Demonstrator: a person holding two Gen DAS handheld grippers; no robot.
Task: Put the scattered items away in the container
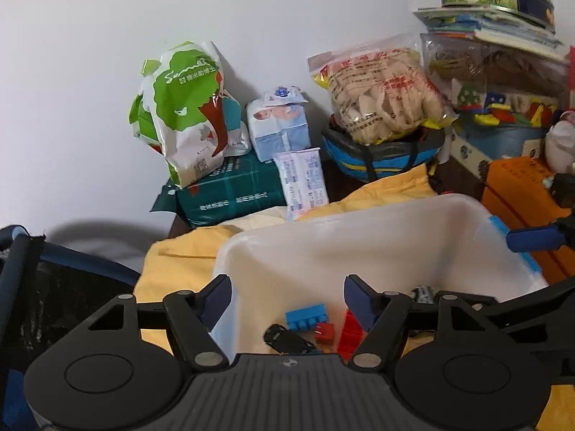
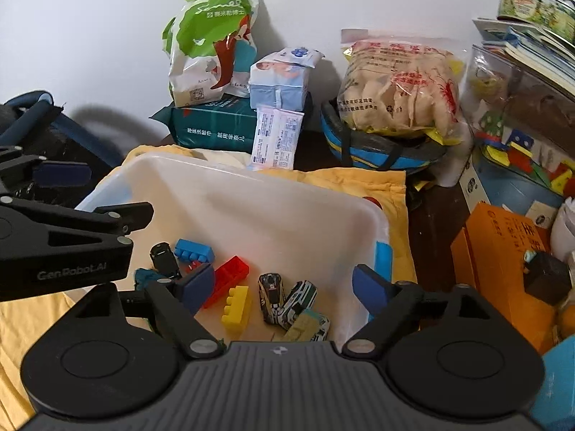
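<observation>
A translucent white plastic bin [image 2: 251, 197] sits on a yellow cloth [image 2: 359, 179]. Inside lie a blue brick [image 2: 194, 250], a red brick [image 2: 230, 280], a yellow brick [image 2: 237, 309], a black toy car [image 2: 163, 256] and several more toy cars [image 2: 287, 301]. My right gripper [image 2: 284, 287] is open and empty above the bin's near side. My left gripper [image 1: 287, 301] is open and empty over the bin's near left corner [image 1: 230, 251]; the blue brick [image 1: 305, 319], red bricks [image 1: 345, 330] and black car [image 1: 284, 339] show between its fingers. The left gripper also shows in the right wrist view [image 2: 61, 172].
Behind the bin stand a green and white bag [image 2: 212, 43], a dark green pack [image 2: 212, 125], tissue packs [image 2: 280, 79], a snack bag [image 2: 399, 86] on a blue basket [image 2: 377, 147]. Orange boxes [image 2: 503, 251] and stacked toys are on the right. A dark mesh bag [image 1: 54, 287] is left.
</observation>
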